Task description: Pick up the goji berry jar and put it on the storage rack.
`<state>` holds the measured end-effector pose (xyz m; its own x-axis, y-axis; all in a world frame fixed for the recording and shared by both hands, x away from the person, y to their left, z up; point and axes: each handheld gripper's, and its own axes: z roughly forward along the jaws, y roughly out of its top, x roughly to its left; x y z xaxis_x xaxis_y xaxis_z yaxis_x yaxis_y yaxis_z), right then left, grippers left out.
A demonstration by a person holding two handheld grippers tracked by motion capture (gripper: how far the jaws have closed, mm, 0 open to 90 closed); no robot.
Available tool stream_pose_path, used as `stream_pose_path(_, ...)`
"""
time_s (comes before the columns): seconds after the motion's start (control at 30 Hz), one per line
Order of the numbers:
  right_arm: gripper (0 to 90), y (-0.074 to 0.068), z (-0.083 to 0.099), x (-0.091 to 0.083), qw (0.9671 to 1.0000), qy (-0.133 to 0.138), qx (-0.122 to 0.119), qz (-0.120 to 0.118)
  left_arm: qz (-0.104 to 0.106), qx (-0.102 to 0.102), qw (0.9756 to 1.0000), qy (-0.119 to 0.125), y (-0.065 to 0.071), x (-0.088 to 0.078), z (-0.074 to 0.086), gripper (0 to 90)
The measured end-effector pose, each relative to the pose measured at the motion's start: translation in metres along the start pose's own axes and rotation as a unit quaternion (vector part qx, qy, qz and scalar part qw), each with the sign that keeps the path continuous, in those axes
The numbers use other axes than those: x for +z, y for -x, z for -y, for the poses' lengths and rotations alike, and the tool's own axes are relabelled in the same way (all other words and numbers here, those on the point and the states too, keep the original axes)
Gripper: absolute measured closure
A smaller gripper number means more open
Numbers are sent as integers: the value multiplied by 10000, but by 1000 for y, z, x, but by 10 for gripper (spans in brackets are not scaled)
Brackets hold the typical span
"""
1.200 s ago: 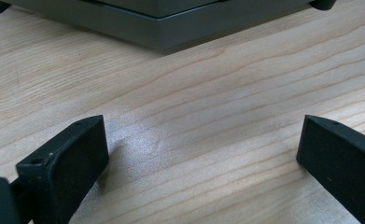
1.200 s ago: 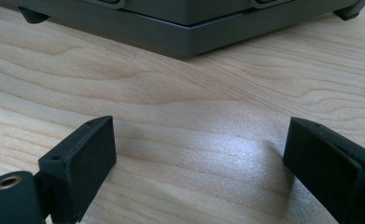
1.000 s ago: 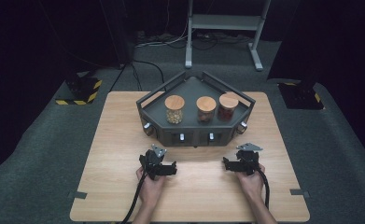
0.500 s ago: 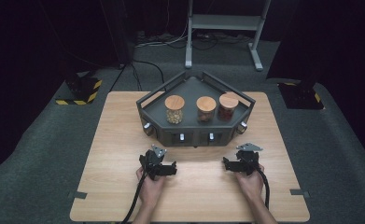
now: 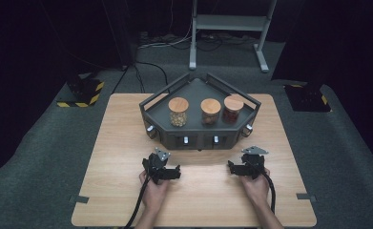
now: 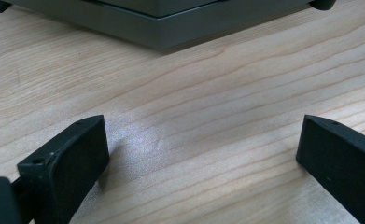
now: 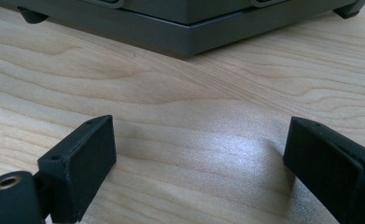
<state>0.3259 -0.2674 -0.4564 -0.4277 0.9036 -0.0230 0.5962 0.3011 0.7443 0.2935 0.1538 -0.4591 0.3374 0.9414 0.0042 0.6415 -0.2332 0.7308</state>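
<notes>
While both grippers' blocky black jaws gape empty, grained wooden table (image 5: 127, 143) meets angular grey rack (image 5: 198, 136).

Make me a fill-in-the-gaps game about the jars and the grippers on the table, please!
1. The grey tray holds ____ jars with wooden lids.
2. The jar with the reddest filling stands at the ____ end of the row in the high view.
3. The jaws of the left hand-held gripper are ____, with bare table between them.
4. Both hand-held grippers rest on the table, the right hand-held gripper too, in ____ of the tray.

Missing words: three; right; open; front
</notes>
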Motion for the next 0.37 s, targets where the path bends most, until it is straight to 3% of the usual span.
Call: stream_pose_path(0.37,84,1,0,0,10000,-2,3,-13,38,16,10000,-6,-2,0,0,22)
